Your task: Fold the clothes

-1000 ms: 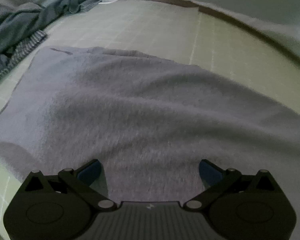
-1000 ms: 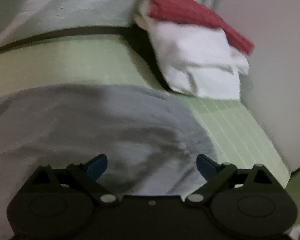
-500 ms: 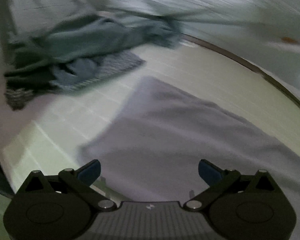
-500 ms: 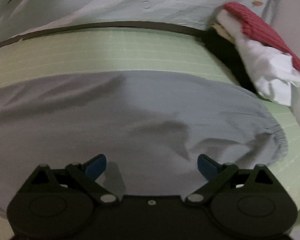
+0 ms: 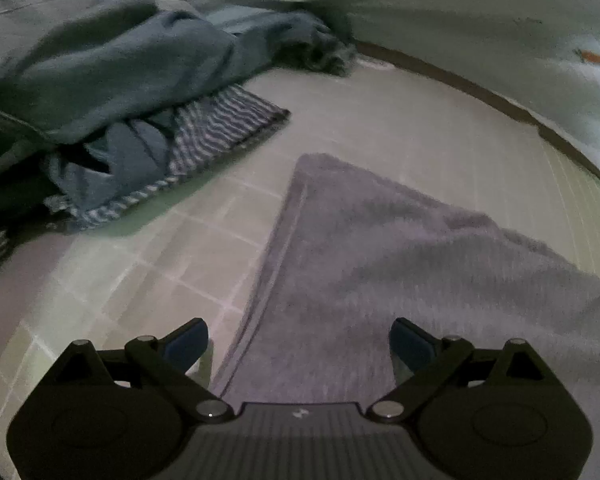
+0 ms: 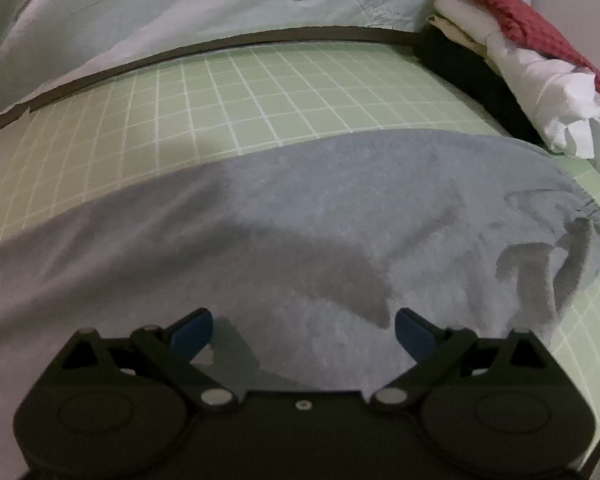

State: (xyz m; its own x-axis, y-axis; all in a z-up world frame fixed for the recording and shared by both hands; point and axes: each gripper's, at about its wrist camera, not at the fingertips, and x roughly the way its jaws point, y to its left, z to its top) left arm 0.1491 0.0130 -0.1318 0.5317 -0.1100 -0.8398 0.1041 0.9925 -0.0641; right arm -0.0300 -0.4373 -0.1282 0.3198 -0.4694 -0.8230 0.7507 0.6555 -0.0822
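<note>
A grey fleecy garment point(image 5: 400, 264) lies spread flat on the green gridded mat point(image 5: 172, 264). Its left edge runs diagonally up from between my left gripper's fingers. My left gripper point(image 5: 298, 342) hovers open over that edge, nothing held. In the right wrist view the same grey garment point(image 6: 300, 220) fills the middle, with a gathered elastic end point(image 6: 580, 236) at the right. My right gripper point(image 6: 304, 330) is open just above the cloth, its jaws wide apart.
A heap of blue and striped clothes point(image 5: 140, 92) sits at the mat's left back. A folded stack of white and red clothes point(image 6: 536, 68) rests at the mat's back right corner. Pale bedding point(image 6: 180, 4) lies beyond the mat's dark border.
My left gripper swung left from the garment's middle to its left edge, bringing the blue heap into view. My right gripper turned left, so the folded stack shifted to the upper right.
</note>
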